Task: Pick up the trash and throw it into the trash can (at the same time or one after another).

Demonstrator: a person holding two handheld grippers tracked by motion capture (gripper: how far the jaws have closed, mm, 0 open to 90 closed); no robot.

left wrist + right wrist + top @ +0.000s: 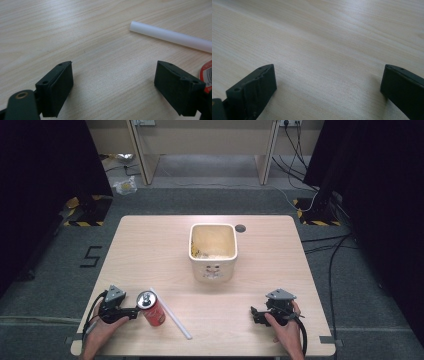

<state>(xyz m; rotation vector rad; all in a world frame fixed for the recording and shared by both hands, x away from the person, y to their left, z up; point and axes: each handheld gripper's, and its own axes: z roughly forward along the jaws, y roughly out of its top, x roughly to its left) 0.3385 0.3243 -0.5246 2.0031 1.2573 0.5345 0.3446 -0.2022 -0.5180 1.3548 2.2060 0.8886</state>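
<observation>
Pale wood worktop (pixel 150 250), seen from the high view. Near its front left corner, the left gripper (pixel 131 312), held low in a hand (pixel 102 326), pointing toward the middle of the worktop. Fingers (pixel 57 87) spread wide, nothing between them but bare wood grain in the left gripper view. No hold on anything.

Just beyond those fingers, a red soda can (pixel 151 309), upright or slightly tilted, silver top facing up. Can right at the gripper's tip in the high view; contact not possible to confirm. In the left gripper view, a sliver of the red and white can label (pixel 206 75) at the right edge, outside the right-hand finger rather than between the two.

Beside the can, a white straw (pixel 172 313), lying flat and running diagonally from behind the can toward the front edge of the worktop. Straw's near end (pixel 170 35) ahead of the open fingers in the left gripper view, apart from them.

At the front right, the right gripper (pixel 256 315), gripped by the other hand (pixel 285 327), pointing left across the worktop. Fingers (pixel 254 87) likewise wide apart in the right gripper view, bare wood between them, nothing held.

Toward the middle back, a cream square bin (pixel 212 272) with rounded corners, standing open, well apart from both grippers and the can.
</observation>
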